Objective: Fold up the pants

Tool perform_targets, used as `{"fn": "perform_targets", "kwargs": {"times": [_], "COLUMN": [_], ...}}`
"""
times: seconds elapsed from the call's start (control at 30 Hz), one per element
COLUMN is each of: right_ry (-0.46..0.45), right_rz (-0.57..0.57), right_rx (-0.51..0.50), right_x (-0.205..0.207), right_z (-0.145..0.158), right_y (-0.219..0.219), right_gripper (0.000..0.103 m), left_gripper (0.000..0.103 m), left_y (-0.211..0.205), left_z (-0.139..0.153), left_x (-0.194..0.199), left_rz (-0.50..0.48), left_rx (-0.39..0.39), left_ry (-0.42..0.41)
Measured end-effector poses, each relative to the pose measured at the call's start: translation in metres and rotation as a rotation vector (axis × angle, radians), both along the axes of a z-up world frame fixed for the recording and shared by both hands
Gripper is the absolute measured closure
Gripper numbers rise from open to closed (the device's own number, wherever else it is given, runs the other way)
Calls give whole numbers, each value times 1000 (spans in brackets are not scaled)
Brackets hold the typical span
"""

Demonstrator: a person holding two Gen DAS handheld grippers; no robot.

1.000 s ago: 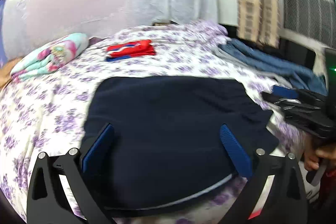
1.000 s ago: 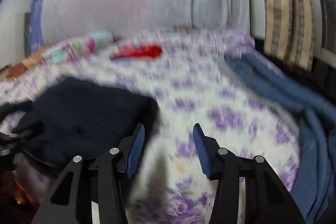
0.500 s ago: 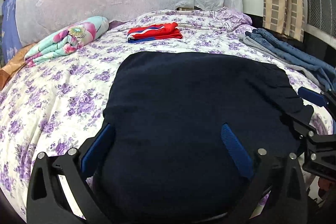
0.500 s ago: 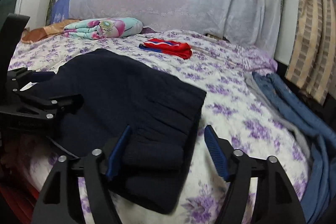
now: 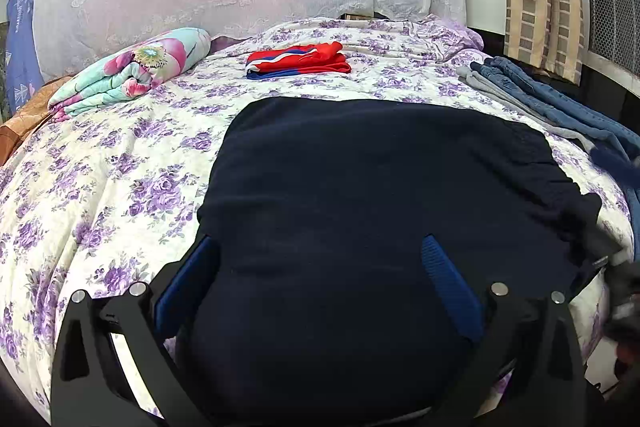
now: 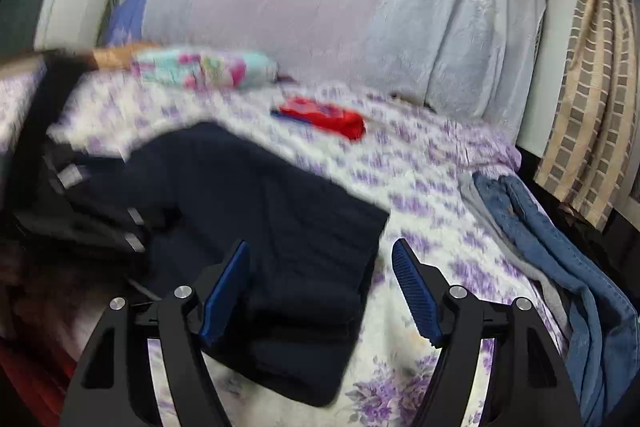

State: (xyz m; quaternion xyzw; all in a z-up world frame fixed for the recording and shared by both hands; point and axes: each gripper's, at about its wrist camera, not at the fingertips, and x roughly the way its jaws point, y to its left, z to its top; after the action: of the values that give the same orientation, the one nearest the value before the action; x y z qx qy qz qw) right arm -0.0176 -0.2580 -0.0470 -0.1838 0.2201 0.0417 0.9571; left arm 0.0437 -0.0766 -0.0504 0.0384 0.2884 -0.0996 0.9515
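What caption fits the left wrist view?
Open left gripper over dark navy pants spread on a floral bedsheet.

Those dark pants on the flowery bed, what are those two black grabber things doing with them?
A person is folding the navy pants on the flowery bed, with a grabber in each hand. The left gripper hovers open over the near part. The right gripper, its jaws just opened wider, sits open over the pants' corner without pinching it. A folded red garment and jeans lie nearby.

Both wrist views look low and close across the bed [image 5: 120,163]; both share the pants [image 5: 380,207].
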Motion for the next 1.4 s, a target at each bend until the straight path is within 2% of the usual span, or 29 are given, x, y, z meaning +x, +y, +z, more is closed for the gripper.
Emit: {"fn": "perform_targets", "kwargs": {"times": [0.03,0.13,0.17,0.23,0.37,0.47,0.57,0.6,0.63,0.73,0.83,0.97,1.03,1.1,1.2,1.3,1.33,1.4], "right_ry": [27,71,84,68,-52,-53,108,218,243,256,248,253,270,296,339,360,376,439], "right_rz": [-9,-8,-8,-10,13,33,13,8,8,14,48,-21,-39,-30,-9,10,21,67], "right_rx": [-3,164,188,176,96,135,150,149,154,258,430,549,593,687,802,811,820,838], "right_x": [4,8,10,7,2,23,61,78,82,76,65,55,52,49,50,55,58,69], "right_z": [-9,-14,-12,-5,24,43,25,7,-1,2,13,10,3,-7,-19,-19,-19,-20], "right_y": [-3,-24,-27,-24,-8,-3,-2,-2,-3,-18,-47,-91,-106,-123,-135,-133,-133,-129], "right_gripper": [25,22,22,23,23,23,25,25,25,23,20,17,16,15,14,14,13,13], "left_gripper": [4,4,4,4,4,4,4,4,4,4,4,4,4,4,4,4,4,4], "left_y": [-1,-2,-1,-2,0,0,1,1,0,1,6,14,22,30,50,66,73,83], "left_z": [0,0,0,-1,-1,-1,-1,-2,-1,-1,0,1,3,3,4,6,7,6], "left_x": [0,-1,-1,-2,-1,-1,-1,-1,-1,0,2,1,0,-2,0,9,14,25], "left_rz": [0,2,2,2,4,3,3,2,2,-3,-28,-94,-152,-194,-262,-321,-345,-377], "left_rx": [8,15,12,7,0,0,0,0,3,-7,-40,-74,-99,-125,-211,-308,-361,-453], "left_ry": [-1,-7,-6,-7,-6,-6,-6,-7,-7,-2,24,43,60,76,136,207,242,308]}}
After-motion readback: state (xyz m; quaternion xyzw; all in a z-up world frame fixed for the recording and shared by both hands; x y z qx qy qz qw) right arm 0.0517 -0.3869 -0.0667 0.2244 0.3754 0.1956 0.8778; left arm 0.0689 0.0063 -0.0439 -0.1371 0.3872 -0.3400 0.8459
